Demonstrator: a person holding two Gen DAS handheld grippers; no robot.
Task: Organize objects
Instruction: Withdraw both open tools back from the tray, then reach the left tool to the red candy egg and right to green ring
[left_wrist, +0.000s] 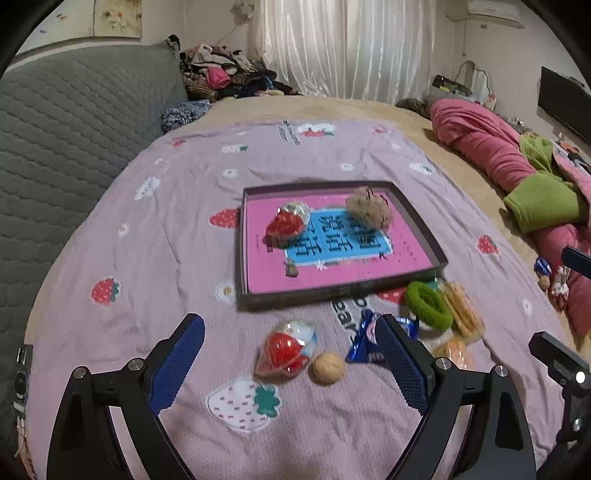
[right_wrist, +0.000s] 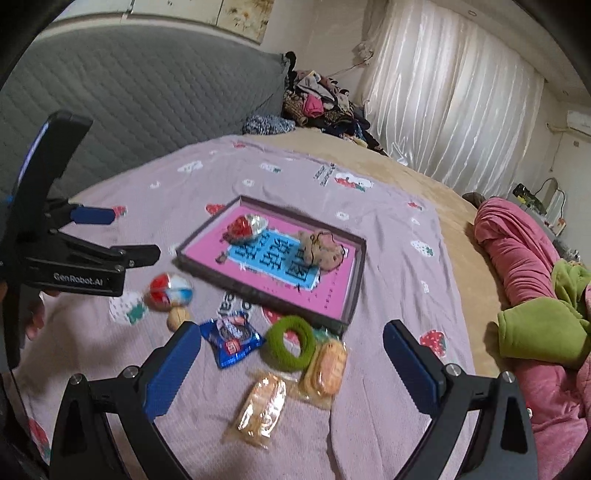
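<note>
Tray (left_wrist: 417, 218) sits ahead of both your grippers, on the lilac blanket (left_wrist: 155, 266); dark rim, pink printed floor. Two items lie in it: a red-and-clear ball (left_wrist: 288, 221) on the side nearer your left gripper, a brown plush (left_wrist: 369, 212) on the far side. Likely these count as sorted.

Left gripper (left_wrist: 291, 354): jaws wide apart, nothing between the pads. A second ball (left_wrist: 286, 350) lies directly under the gap, with a walnut (left_wrist: 327, 368) touching it on the side toward your right gripper. Your jaws straddle both, so closing now could catch the nut as well as the ball.

Right gripper (right_wrist: 291, 350): also spread wide, empty. Between its fingers lie a green ring (right_wrist: 290, 343) and two wafer packs (right_wrist: 262, 406), one (right_wrist: 325, 365) tucked against the ring. A blue packet (right_wrist: 232, 339) lies just inside your left-hand finger there. The ring rests close against the tray's near rim; whether it touches is unclear, since the view is smeared.

Loose things are bunched just short of the tray, so each carry stays brief. Soft bedding under them gives, so press down a little before closing.

Bedding (left_wrist: 491, 155), pink and green, is heaped well off beyond the right gripper, apart from the work.

Judgement: sorting is partway, with six pieces outside the tray.
</note>
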